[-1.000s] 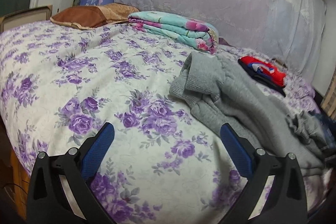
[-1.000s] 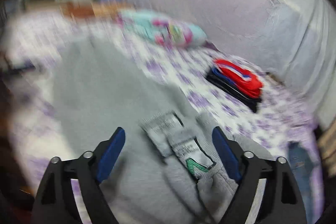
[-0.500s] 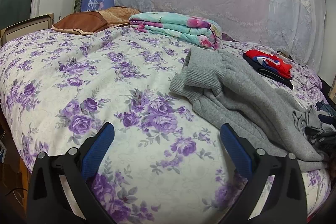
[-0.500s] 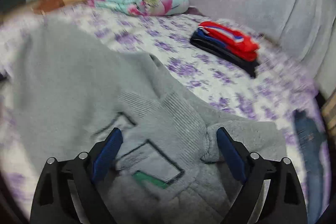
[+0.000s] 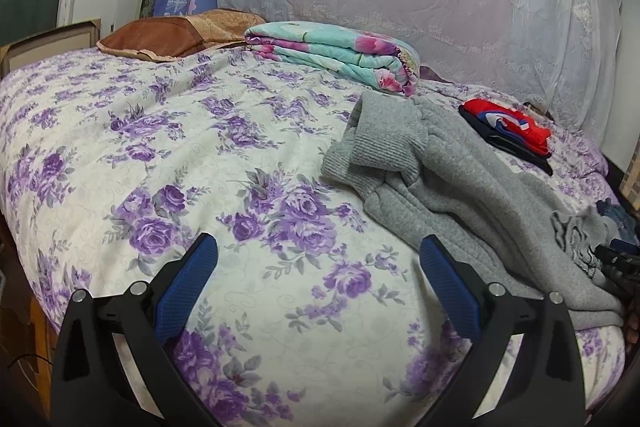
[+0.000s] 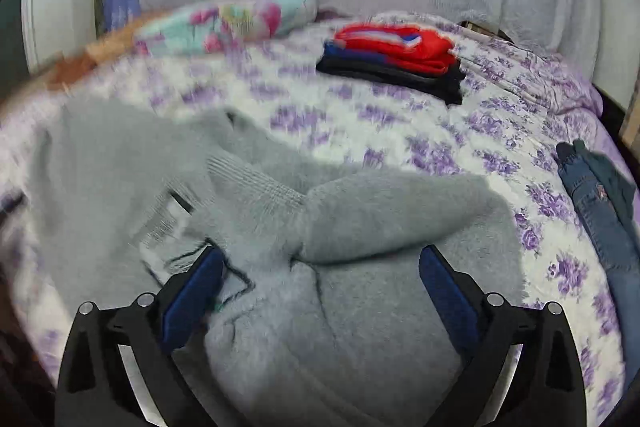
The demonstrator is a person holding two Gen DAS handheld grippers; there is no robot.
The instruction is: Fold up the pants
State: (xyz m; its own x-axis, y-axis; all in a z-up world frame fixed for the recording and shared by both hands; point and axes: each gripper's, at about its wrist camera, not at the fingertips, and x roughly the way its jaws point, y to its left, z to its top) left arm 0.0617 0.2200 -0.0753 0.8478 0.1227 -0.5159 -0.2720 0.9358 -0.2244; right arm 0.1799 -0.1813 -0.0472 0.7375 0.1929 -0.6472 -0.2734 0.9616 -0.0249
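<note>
Pants (image 6: 280, 227): grey, rumpled on bed (image 5: 160, 155); long axis 10-to-4 in left view.
Right hand-held gripper (image 6: 320, 267): wide open, empty, directly over waistband; nearer.
Left hand-held gripper (image 5: 316, 263): wide open, empty; pants at 2 o'clock.

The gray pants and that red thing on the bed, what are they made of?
The gray pants look like soft fleecy knit, fuzzy and matte, with ribbed cuffs, probably cotton or a blend. The red thing is folded clothing, smoother and brighter; its fabric is hard to tell, maybe sporty synthetic.

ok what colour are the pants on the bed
Grey pants, clearest in the left wrist view.
</note>
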